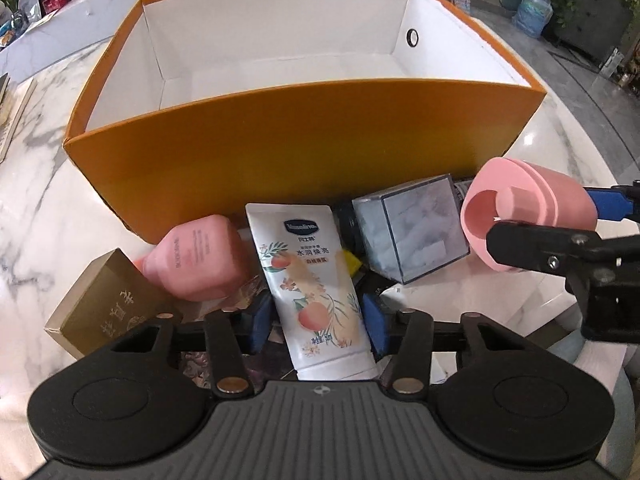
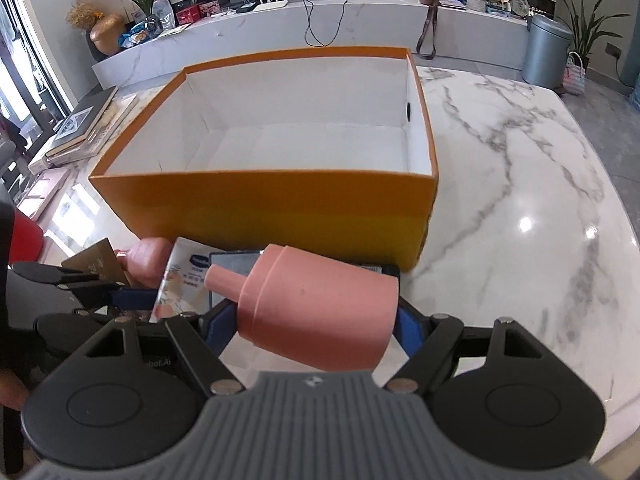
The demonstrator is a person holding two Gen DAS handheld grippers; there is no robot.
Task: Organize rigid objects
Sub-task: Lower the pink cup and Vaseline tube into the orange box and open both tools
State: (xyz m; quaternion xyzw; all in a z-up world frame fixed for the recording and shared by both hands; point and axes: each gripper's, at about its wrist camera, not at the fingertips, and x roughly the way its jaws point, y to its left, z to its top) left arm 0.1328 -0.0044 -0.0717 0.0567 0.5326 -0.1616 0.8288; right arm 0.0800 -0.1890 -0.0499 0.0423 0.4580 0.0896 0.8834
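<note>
An open orange box (image 1: 304, 140) with a white inside stands on the marble table; it also shows in the right wrist view (image 2: 264, 208). My left gripper (image 1: 316, 320) is shut on a white peach-printed cream tube (image 1: 312, 280), just in front of the box. My right gripper (image 2: 312, 320) is shut on a pink cup-shaped object (image 2: 316, 312), held tilted above the table; it also shows at the right of the left wrist view (image 1: 524, 216). A pink bottle (image 1: 200, 258), a gold carton (image 1: 104, 304) and a clear box of white items (image 1: 412, 228) lie before the box.
The marble table (image 2: 520, 184) stretches to the right of the box. Books (image 2: 80, 124) lie at the table's left edge. A low marble counter with plants and clutter runs behind. A grey bin (image 2: 544, 52) stands on the floor.
</note>
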